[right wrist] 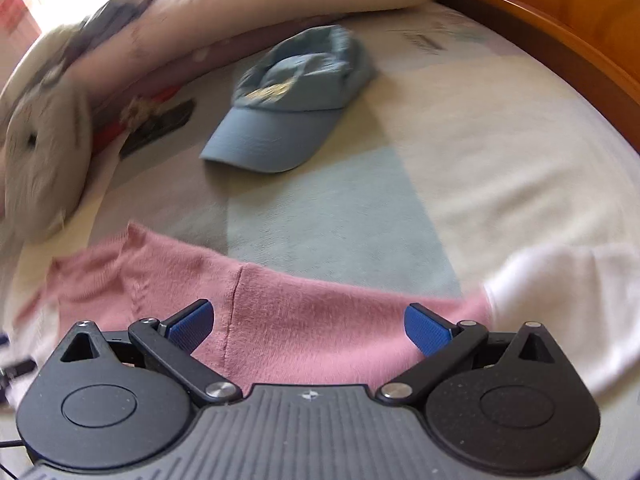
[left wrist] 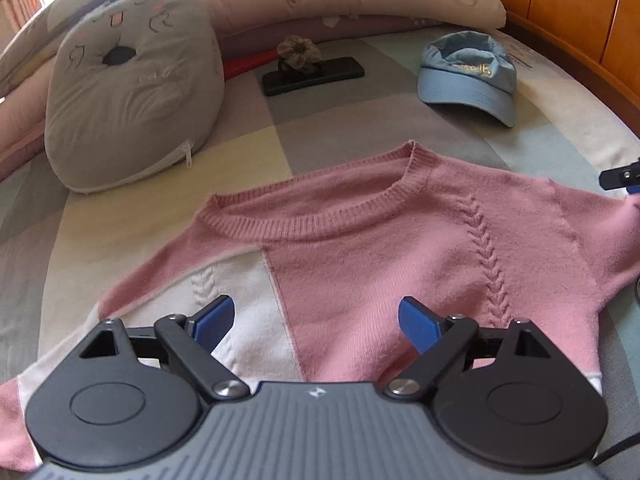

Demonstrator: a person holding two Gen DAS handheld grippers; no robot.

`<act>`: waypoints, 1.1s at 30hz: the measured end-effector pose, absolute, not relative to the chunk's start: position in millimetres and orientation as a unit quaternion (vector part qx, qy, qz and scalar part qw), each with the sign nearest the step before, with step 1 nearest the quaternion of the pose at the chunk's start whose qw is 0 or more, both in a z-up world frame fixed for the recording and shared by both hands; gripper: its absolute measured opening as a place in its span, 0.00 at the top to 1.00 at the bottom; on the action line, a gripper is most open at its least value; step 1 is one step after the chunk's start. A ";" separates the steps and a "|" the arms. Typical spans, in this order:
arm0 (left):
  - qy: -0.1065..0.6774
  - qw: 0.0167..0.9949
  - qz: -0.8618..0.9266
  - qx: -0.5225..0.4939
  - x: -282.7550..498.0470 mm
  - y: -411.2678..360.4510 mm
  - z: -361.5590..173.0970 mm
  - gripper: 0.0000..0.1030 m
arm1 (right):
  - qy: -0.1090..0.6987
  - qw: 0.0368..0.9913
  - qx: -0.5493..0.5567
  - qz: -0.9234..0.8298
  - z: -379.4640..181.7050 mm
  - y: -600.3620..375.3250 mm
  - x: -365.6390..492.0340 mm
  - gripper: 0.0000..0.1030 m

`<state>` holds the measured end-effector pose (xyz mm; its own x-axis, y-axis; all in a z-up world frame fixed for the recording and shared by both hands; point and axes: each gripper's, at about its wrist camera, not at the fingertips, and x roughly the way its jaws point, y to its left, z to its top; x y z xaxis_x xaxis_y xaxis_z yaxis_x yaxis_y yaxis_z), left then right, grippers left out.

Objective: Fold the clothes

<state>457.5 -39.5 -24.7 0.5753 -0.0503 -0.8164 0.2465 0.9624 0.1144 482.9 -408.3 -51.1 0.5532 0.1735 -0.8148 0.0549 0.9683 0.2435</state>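
Pink-and-white sweater (left wrist: pixel 360 240) lies flat on the bed (left wrist: pixel 340 132), neckline away from the left gripper (left wrist: pixel 317 322), long axis sleeve-to-sleeve across both grippers; both spread with nothing between the 2 pads, right gripper (right wrist: pixel 310 326) over its right sleeve (right wrist: pixel 320 320), so nearer that.

The pink-and-white sweater (left wrist: pixel 360 248) runs under the left gripper (left wrist: pixel 318 322), its hem hidden, and its right sleeve leaves the frame's edge. Only a sliver of the right gripper (left wrist: pixel 622 178) shows at that edge. In the right wrist view, motion blur smears the grey cushion (right wrist: pixel 40 160), the dark flat object (right wrist: pixel 160 128) beside it and the sleeve's white cuff (right wrist: pixel 560 300).
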 end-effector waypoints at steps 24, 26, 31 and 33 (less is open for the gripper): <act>0.424 0.848 -0.246 0.202 484.0 -119.3 -44.4 0.13 | 0.675 0.617 0.057 0.399 -100.7 -414.0 624.8 0.00; 0.418 0.845 -0.255 0.214 484.2 -130.8 -46.9 0.13 | 0.685 0.593 0.085 0.416 -105.3 -417.5 632.6 0.00; 0.430 0.837 -0.281 0.189 486.6 -143.0 -48.4 0.13 | 0.708 0.534 0.152 0.436 -121.1 -445.7 641.3 0.00; 0.432 0.832 -0.306 0.169 486.1 -145.2 -46.2 0.13 | 0.705 0.527 0.192 0.433 -127.0 -462.8 638.1 0.02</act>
